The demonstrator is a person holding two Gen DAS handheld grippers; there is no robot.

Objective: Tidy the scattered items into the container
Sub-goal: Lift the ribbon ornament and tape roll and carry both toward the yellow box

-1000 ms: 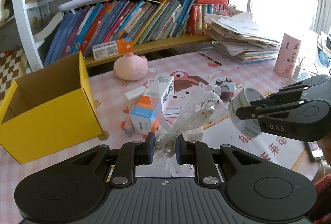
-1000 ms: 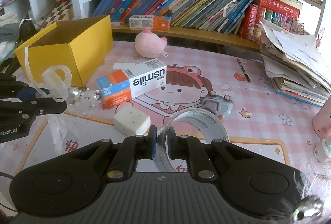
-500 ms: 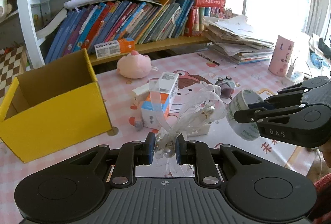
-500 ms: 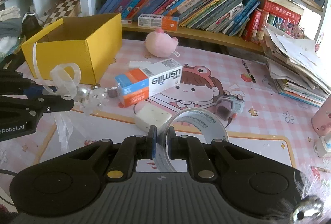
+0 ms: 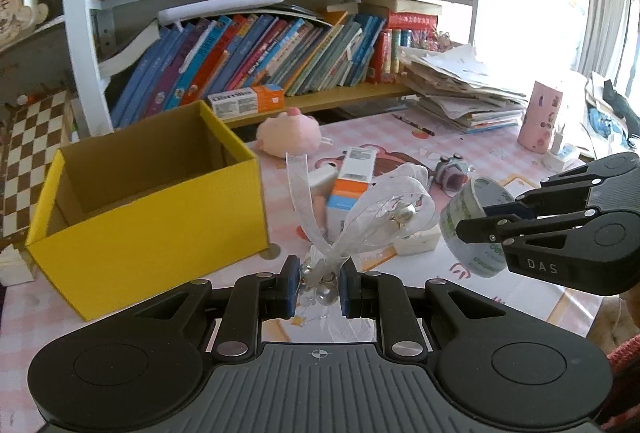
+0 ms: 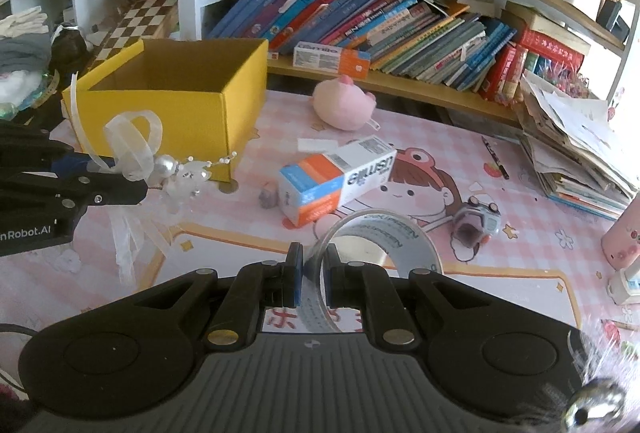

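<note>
Two items lifted, none boxed yet.
Left hand-held gripper [image 5: 319, 287] pinches ribbon bow [image 5: 384, 211]; right hand-held gripper [image 6: 311, 279] clamps tape roll [image 6: 384, 245]; yellow box [image 5: 152, 201] looks empty.

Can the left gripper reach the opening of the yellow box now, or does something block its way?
Probably yes. The left gripper, shut on the ribbon bow, is beside the yellow box, whose top is open, and nothing lies between them. The right gripper with the tape roll is on the far side.

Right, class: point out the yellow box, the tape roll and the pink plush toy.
yellow box [image 6: 192, 113], right wrist view, on its front wall.
tape roll [image 6: 384, 233], right wrist view, on its upper band.
pink plush toy [image 5: 288, 135], left wrist view, on its body.
</note>
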